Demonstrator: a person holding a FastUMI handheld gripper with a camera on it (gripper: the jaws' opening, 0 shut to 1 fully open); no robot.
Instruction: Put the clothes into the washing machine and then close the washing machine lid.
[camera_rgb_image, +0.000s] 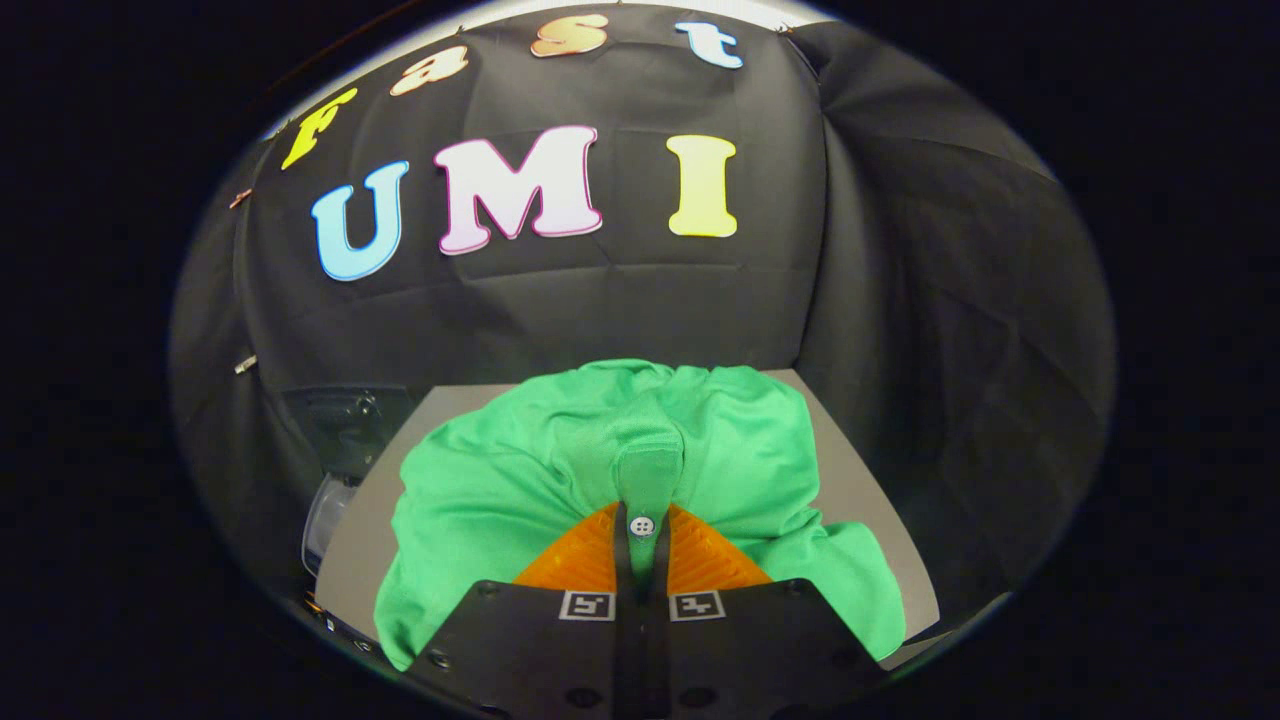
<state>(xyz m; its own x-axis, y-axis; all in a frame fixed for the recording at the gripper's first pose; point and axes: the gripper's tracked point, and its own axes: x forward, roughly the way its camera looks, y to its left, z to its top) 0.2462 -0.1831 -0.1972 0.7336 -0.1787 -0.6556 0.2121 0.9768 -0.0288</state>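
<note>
We have our tool (641, 535) pressed together on the green garment (560, 470), its two fingers pinching a narrow strip of the cloth that carries a small white button (641, 524); this looks like the placket near the collar. The rest of the garment lies bunched and spread over the grey table (860, 480), reaching from just ahead of the fingers to the table's far edge, with one fold trailing to the near right. At the far left, beside and below the table's edge, we see a dark object with a clear rounded part (325, 510); we take this for the washing machine, though too little of it shows to be sure, and we cannot tell how its lid stands.

We judge that we are at the first step: the garment is gripped but not yet carried. The next move calls for lifting it clear of the table so that no fold drags, then swinging left toward that opening.
</note>
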